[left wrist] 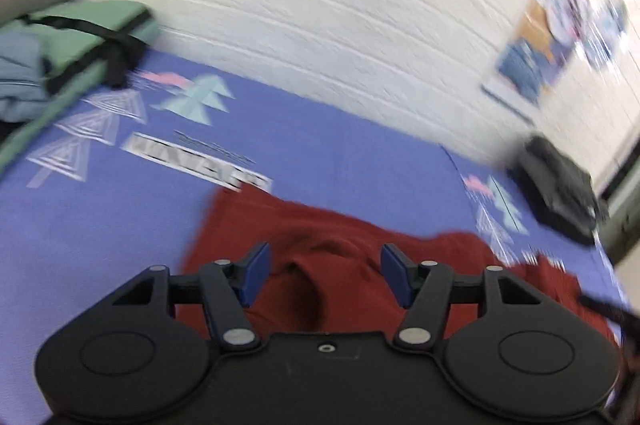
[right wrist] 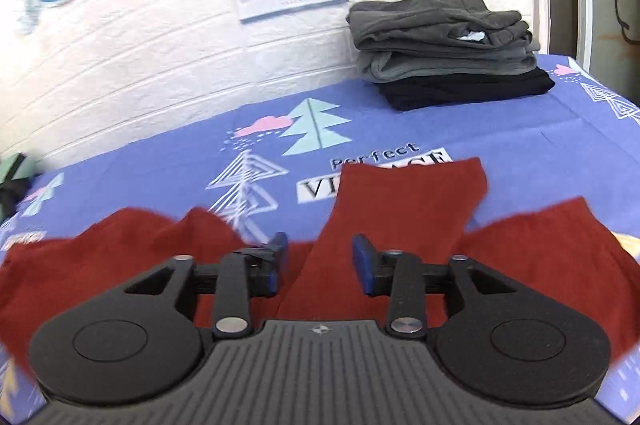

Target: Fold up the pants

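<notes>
Rust-red pants spread unfolded at bed's near edge on blue printed sheet; left gripper & right gripper both wide, empty, above cloth: pinch matching hem/waist corners w/ both before folding.

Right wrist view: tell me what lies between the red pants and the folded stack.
Only bare blue printed sheet separates the red pants from the folded stack, seen in the right wrist view.

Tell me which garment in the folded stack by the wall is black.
The bottom one, lying directly on the blue sheet; the two garments above it are grey.
</notes>
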{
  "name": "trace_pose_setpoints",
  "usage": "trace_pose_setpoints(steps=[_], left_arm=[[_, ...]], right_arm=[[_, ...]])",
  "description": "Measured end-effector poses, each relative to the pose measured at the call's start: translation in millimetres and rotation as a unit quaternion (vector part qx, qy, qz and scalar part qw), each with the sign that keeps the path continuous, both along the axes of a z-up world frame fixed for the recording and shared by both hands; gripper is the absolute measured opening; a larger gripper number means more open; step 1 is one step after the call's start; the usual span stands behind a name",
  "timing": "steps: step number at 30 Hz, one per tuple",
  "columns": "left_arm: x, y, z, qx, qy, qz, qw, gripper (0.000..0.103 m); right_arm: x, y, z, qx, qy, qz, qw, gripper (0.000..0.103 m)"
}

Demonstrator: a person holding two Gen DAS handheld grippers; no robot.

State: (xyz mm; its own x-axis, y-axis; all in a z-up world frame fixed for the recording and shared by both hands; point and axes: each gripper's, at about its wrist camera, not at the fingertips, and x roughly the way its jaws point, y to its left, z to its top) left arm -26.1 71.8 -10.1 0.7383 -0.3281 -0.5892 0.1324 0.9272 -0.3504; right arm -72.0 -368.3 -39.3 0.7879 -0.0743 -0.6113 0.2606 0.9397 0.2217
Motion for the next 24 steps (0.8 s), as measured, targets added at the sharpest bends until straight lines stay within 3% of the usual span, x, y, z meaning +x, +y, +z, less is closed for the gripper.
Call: trace_pose_setpoints(steps=[4,9,11,12,13,17,21,24], left_arm=[[10,-26,-18,-0.006,0.027,-0.034,0.9990,0.103],[12,-33,-33,-0.020,0.053,-0.034,0.9978,0.103],[11,-34,-36,-0.026,0.059,-0.030,0.9975,0.103],[11,-34,-38,-0.029,0.062,-0.029,0.9973,0.103],[12,-35,-39,-0.030,0.064,-0.028,0.9971,0.103],[17,-38,-40,-0.039,0.073,-0.032,0.9961,0.103],[23,-45,-41,-0.039,0.077,-0.046,0.9952,0.103],[27,-49,-44,-0.041,0.084,-0.052,0.9942,0.103]], right_arm=[[41,-8,-15,-0.027,0.026,-0.009,0.999,0.076],[80,-11,-35,-0.057,0.085,-0.011,0.995,0.076],[82,-10,-41,-0.073,0.083,-0.005,0.994,0.076],[81,-11,-41,-0.071,0.081,-0.006,0.994,0.056],[81,-15,-40,-0.057,0.078,-0.010,0.995,0.007],[57,-48,-18,0.030,-0.004,-0.063,0.998,0.001],[-14,-78,21,0.017,-0.088,-0.140,0.986,0.001],[-77,-99,28,0.017,-0.101,-0.216,0.971,0.001]])
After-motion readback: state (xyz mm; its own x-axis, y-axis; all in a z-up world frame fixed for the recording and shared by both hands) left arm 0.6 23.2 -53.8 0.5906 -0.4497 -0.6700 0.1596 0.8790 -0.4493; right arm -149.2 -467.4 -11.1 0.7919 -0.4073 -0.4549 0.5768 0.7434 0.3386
